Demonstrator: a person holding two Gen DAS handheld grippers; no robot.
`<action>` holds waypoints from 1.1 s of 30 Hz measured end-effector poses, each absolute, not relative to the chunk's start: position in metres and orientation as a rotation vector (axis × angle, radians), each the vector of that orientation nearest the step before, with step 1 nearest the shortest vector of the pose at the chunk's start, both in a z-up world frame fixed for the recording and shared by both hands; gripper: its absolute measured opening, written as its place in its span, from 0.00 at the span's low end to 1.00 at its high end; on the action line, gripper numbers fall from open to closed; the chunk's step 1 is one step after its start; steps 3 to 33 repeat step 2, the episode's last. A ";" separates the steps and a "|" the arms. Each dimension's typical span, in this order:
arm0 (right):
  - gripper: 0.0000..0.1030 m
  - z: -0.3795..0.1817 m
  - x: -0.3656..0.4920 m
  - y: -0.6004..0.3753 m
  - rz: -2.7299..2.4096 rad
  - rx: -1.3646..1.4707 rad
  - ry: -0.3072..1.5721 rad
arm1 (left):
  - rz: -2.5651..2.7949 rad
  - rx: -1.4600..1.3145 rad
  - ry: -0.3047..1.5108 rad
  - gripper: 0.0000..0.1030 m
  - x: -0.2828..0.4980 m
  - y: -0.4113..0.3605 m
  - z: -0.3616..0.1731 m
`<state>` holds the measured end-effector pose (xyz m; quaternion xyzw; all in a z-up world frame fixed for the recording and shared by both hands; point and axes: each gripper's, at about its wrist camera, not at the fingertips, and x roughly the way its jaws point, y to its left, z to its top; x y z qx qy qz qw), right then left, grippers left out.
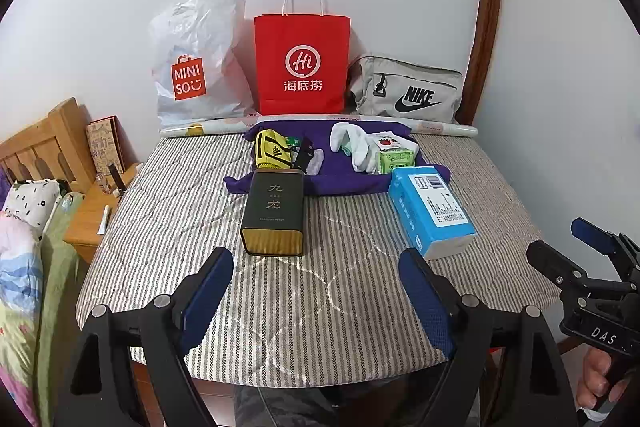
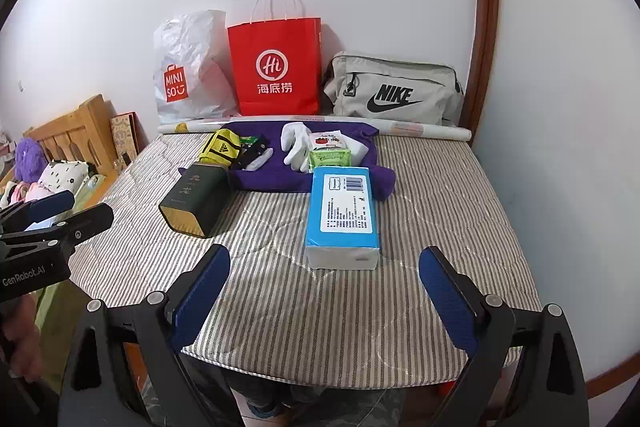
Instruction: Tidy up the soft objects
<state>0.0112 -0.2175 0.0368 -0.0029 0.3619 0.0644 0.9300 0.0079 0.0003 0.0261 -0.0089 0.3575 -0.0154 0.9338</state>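
Observation:
A purple cloth (image 1: pixel 344 183) (image 2: pixel 280 175) lies at the back of the striped table (image 1: pixel 320 299) (image 2: pixel 320 307). On it are a yellow Adidas pouch (image 1: pixel 272 149) (image 2: pixel 218 147), white gloves (image 1: pixel 354 143) (image 2: pixel 296 143) and small green packets (image 1: pixel 394 157) (image 2: pixel 330 157). A blue tissue pack (image 1: pixel 430 213) (image 2: pixel 344 215) and a dark tea tin (image 1: pixel 276 213) (image 2: pixel 196 199) lie in front. My left gripper (image 1: pixel 320 291) and right gripper (image 2: pixel 324 291) are open and empty above the near table edge.
A white Miniso bag (image 1: pixel 196 63) (image 2: pixel 188 67), a red paper bag (image 1: pixel 302 63) (image 2: pixel 276 65) and a grey Nike bag (image 1: pixel 408 91) (image 2: pixel 392 91) stand against the back wall. A rolled sheet (image 1: pixel 440 126) lies before them. A wooden bed and nightstand (image 1: pixel 92 211) are at left.

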 end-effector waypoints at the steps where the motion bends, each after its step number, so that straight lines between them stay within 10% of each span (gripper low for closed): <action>1: 0.92 0.037 0.012 -0.217 0.134 -0.006 0.742 | -0.029 -0.018 0.731 0.81 0.009 0.000 0.026; 33: 0.92 0.037 0.013 -0.217 0.135 -0.006 0.742 | -0.027 -0.019 0.731 0.81 0.010 0.000 0.026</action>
